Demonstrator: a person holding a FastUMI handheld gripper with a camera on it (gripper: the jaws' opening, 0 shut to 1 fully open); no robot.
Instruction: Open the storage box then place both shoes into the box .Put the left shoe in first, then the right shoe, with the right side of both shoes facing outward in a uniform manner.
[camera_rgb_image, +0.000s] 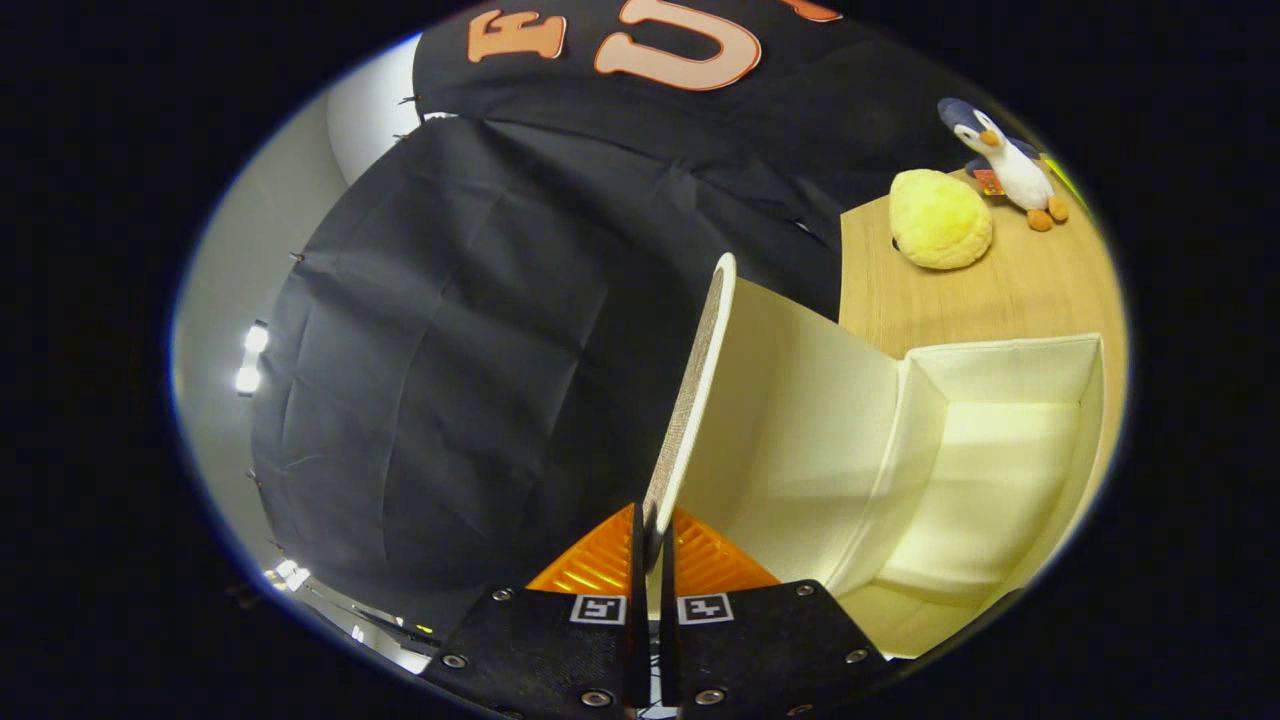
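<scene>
Gripper (650, 535): fingers pressed nearly together, pinching the edge of the cream fabric-covered lid (700, 390), held raised on edge. Beyond and beside it, open cream fabric storage box (1000, 450), interior bare, on pale wooden worktop (1040, 285). Farther back: yellow round plush cushion (940, 220); penguin plush toy (1010, 165).

gripper (650, 535): fingers nearly together, both pressed on the lid (690, 400) edge
pose: tilted, under the raised lid
</scene>
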